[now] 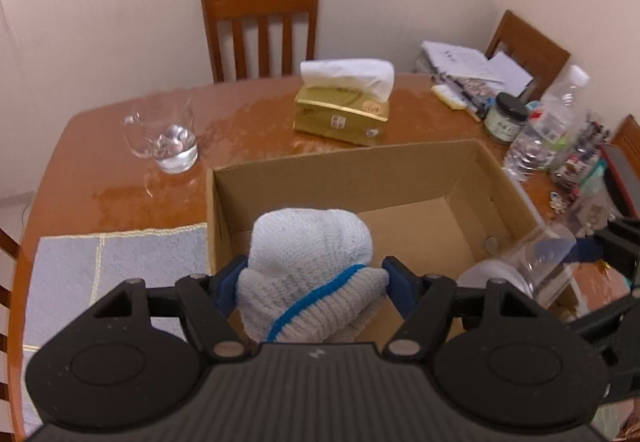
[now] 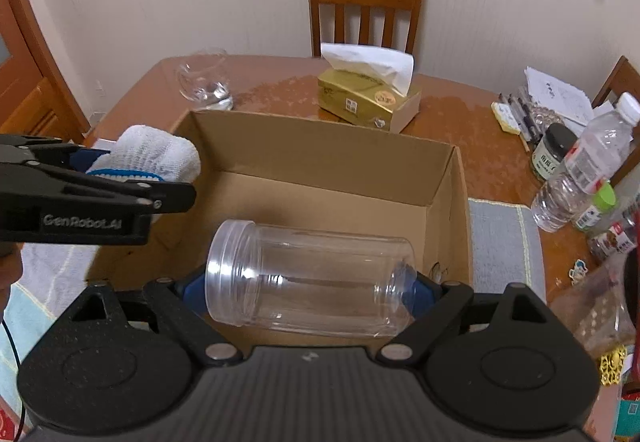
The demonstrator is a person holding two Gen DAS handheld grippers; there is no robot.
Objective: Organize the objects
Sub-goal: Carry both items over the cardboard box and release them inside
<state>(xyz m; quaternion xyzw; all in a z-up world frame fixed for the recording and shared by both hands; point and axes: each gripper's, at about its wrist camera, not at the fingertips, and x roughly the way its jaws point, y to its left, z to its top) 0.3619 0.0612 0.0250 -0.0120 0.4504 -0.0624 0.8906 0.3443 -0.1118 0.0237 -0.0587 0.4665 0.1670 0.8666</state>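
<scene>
We had both loads over the box (image 2: 320,162) at once, so this read as the carry-and-drop step of the tidy-up. Left gripper (image 1: 310,282) had its jaws clenched on the glove (image 1: 308,262), a balled knit glove with a blue stripe, hanging above the box's near-left corner. Right gripper (image 2: 310,286) had its jaws spread wide but grasping the jar (image 2: 308,278), a clear lidless plastic one lying sideways between the pads, mouth to the left, held above the near edge of the box. In the right wrist view the left gripper sat just beside and slightly above the jar's open end, near but apart. The box looked nearly empty, with bare cardboard floor and one small round thing we couldn't identify by the right wall. It sat on a grey mat (image 1: 120,262) on the wooden surface (image 1: 256,114), with a glass (image 1: 168,142) and a tissue box (image 1: 344,110) behind it and a water bottle (image 2: 580,170) and a dark-lidded jar (image 2: 554,150) off to the right. Our read of the next move: lower each load inside the walls before letting go, jar low and flat since it will roll, glove to the left so the two don't collide. The main risk was the grippers fouling each other in that tight corner.
</scene>
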